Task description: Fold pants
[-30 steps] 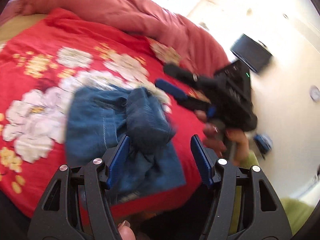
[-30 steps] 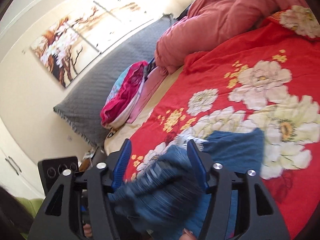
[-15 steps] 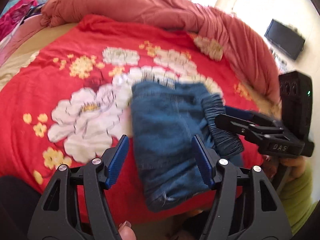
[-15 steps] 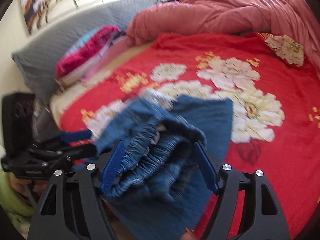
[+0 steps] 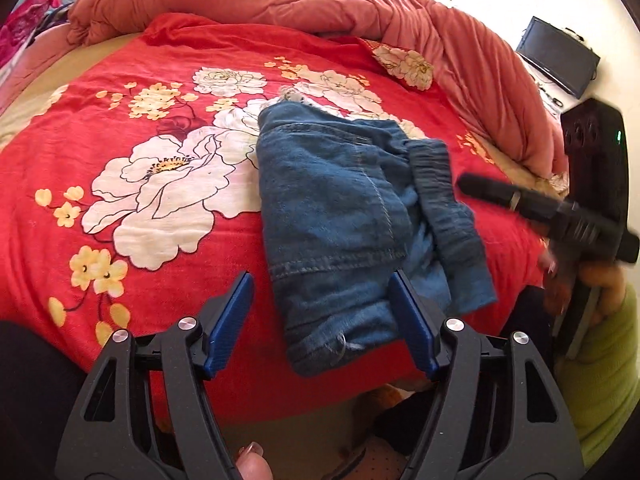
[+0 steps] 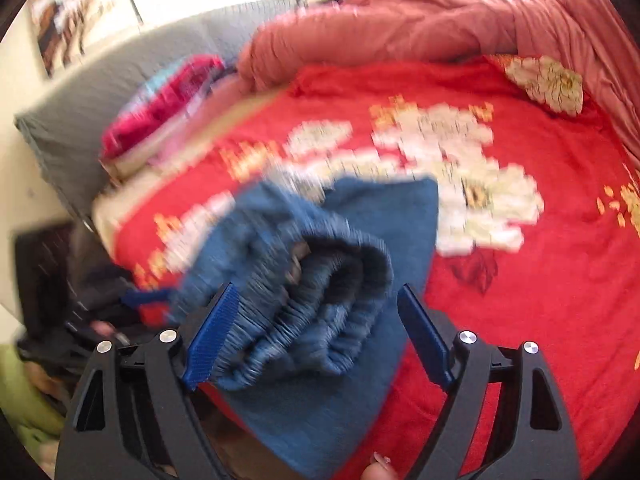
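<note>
The blue denim pants [image 5: 340, 216] lie folded into a compact bundle on the red floral bedspread [image 5: 160, 168], near the bed's front edge. Their elastic waistband [image 5: 444, 200] lies bunched along the right side. My left gripper [image 5: 322, 320] is open, its blue pads either side of the bundle's near hem, just above it. My right gripper [image 6: 316, 332] is open over the waistband end of the pants [image 6: 320, 300]; that view is blurred. From the left wrist view the right gripper [image 5: 532, 204] hovers at the bundle's right edge.
A pink-red duvet [image 5: 320, 0] is heaped along the far side of the bed. A grey pillow [image 6: 100, 92] and a magenta cloth pile [image 6: 160, 104] sit at the headboard end. A black monitor [image 5: 556, 56] stands at the far right.
The raised fold of pants has come down onto the bundle, which now lies flatter. The right gripper has drawn back to the right of the waistband. Both cameras swung toward the bed.
</note>
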